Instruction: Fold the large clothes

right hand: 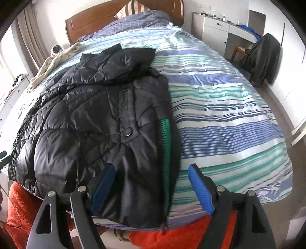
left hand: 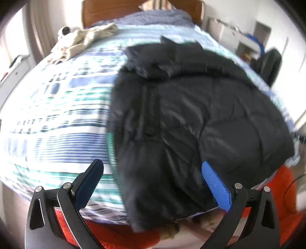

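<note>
Nearest to the cameras, both claws stand wide and hold nothing: the left claw (left hand: pixel 153 182) hovers over the near hem of the black padded jacket (left hand: pixel 191 124), and the right claw (right hand: pixel 153 183) hovers over the same hem at its other side, where a green lining strip (right hand: pixel 166 149) shows along the jacket's edge. The jacket lies lengthwise on the striped duvet (right hand: pixel 229 115) of the bed, its bottom hem hanging a little over the foot edge and its collar and hood pointing toward the headboard (right hand: pixel 122 17). The step in hand seems to be the first grasp of the hem, before the fold. To do it well, each claw should come down on one bottom corner of the hem, not on the middle, and should take both layers of the thick cloth deep between the fingers, because the shiny fabric is probably slippery and a shallow pinch may slide off. The right claw should take care to catch only the jacket and not the duvet below it. Then both should lift together and level, so the fold line stays straight. Farther, near the head of the bed on its left side, a beige garment (left hand: pixel 84 40) lies apart and does not disturb.
</note>
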Action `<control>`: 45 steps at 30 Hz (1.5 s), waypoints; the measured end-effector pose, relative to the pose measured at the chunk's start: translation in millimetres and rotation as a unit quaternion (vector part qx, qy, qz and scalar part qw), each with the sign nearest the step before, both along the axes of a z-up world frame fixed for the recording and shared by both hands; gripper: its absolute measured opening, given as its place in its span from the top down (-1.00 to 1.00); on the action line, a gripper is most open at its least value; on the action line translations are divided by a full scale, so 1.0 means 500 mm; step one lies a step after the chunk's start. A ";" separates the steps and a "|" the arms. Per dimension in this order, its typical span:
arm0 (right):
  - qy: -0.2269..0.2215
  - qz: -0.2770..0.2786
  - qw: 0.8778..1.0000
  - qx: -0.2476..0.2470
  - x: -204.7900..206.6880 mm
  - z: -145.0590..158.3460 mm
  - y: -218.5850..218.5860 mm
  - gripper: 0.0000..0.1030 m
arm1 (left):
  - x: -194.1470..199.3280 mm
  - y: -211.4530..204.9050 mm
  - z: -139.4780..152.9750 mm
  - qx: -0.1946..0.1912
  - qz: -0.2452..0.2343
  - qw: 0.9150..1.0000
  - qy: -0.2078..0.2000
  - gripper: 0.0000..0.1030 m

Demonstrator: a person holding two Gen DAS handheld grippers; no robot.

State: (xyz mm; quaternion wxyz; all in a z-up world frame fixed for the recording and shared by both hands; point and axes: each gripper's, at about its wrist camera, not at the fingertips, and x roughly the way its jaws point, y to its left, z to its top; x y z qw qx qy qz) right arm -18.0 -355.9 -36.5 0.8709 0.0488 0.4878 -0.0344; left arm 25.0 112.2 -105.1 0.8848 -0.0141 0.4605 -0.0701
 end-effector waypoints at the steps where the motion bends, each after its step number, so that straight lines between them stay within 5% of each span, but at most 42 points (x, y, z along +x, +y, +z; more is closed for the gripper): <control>1: -0.006 -0.004 1.000 0.001 -0.005 0.009 -0.009 -0.56 | -0.003 0.016 0.011 -0.009 0.010 1.000 -0.005 -0.98; 7: -0.016 -0.035 0.999 0.031 -0.026 0.029 -0.070 -0.56 | 0.000 0.130 0.009 -0.073 0.081 0.994 -0.004 -0.99; 11: -0.015 -0.049 0.995 0.080 -0.037 0.020 -0.094 -0.56 | 0.010 0.149 -0.040 -0.139 0.067 0.988 0.029 -0.99; 15: 0.009 -0.029 0.989 0.148 -0.032 -0.010 -0.097 -0.57 | 0.024 0.120 -0.091 -0.150 0.053 0.985 0.063 -0.99; 23: 0.058 0.018 0.985 0.159 -0.002 -0.092 -0.046 -0.58 | 0.023 0.030 -0.102 -0.098 -0.013 0.993 0.068 -0.99; 30: 0.046 0.031 0.984 0.171 0.017 -0.075 -0.040 -0.61 | 0.035 0.011 -0.104 -0.077 -0.016 0.994 0.078 -0.99; 37: 0.080 0.069 0.987 0.122 0.039 -0.090 -0.011 -0.60 | 0.042 -0.002 -0.109 -0.061 -0.021 0.993 0.094 -0.86; 39: 0.086 0.074 0.985 0.128 0.043 -0.085 -0.011 -0.52 | 0.041 -0.011 -0.101 -0.052 -0.021 0.993 0.106 -0.73; 42: 0.097 0.085 0.983 0.131 0.054 -0.081 -0.007 -0.03 | 0.044 -0.027 -0.093 -0.040 -0.022 0.992 0.119 -0.46; 45: 0.102 0.099 0.983 0.119 0.056 -0.073 0.000 0.15 | 0.050 -0.046 -0.078 -0.015 -0.028 0.991 0.128 -0.19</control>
